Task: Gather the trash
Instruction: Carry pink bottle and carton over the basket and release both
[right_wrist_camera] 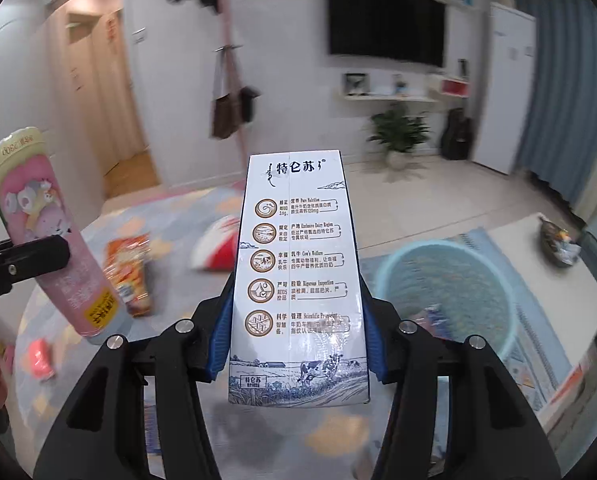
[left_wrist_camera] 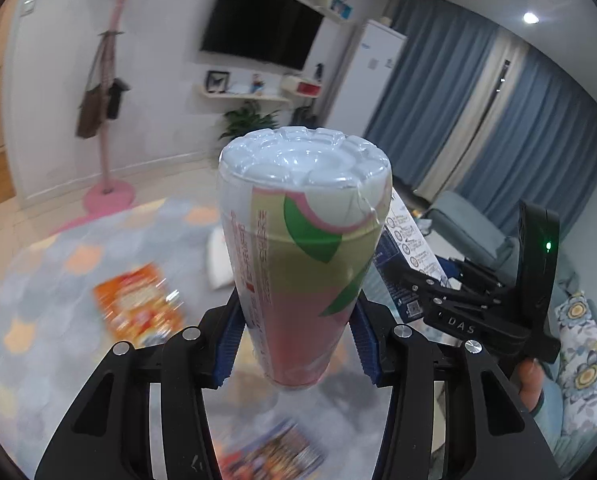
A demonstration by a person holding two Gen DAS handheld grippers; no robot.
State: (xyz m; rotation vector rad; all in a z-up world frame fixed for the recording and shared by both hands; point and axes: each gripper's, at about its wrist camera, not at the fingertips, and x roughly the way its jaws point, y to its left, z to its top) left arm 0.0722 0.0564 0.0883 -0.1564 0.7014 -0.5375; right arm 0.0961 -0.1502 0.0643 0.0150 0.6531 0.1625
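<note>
My left gripper (left_wrist_camera: 296, 340) is shut on a pink and green plastic drink bottle (left_wrist_camera: 298, 240), held up with its base pointing away. The same bottle shows at the left of the right wrist view (right_wrist_camera: 46, 236). My right gripper (right_wrist_camera: 298, 340) is shut on a white and blue milk carton (right_wrist_camera: 298, 276), held upright above the rug; the carton also shows behind the bottle in the left wrist view (left_wrist_camera: 410, 248). A light blue basket (right_wrist_camera: 446, 296) stands on the floor to the right of the carton, with some trash inside.
On the patterned rug (left_wrist_camera: 38, 300) lie an orange snack bag (left_wrist_camera: 138, 304), a white and red wrapper (right_wrist_camera: 218, 248), a pink item (right_wrist_camera: 40, 358) and a blue packet (left_wrist_camera: 274, 456). A sofa (left_wrist_camera: 470, 224) is at right, a coat rack (left_wrist_camera: 106, 120) behind.
</note>
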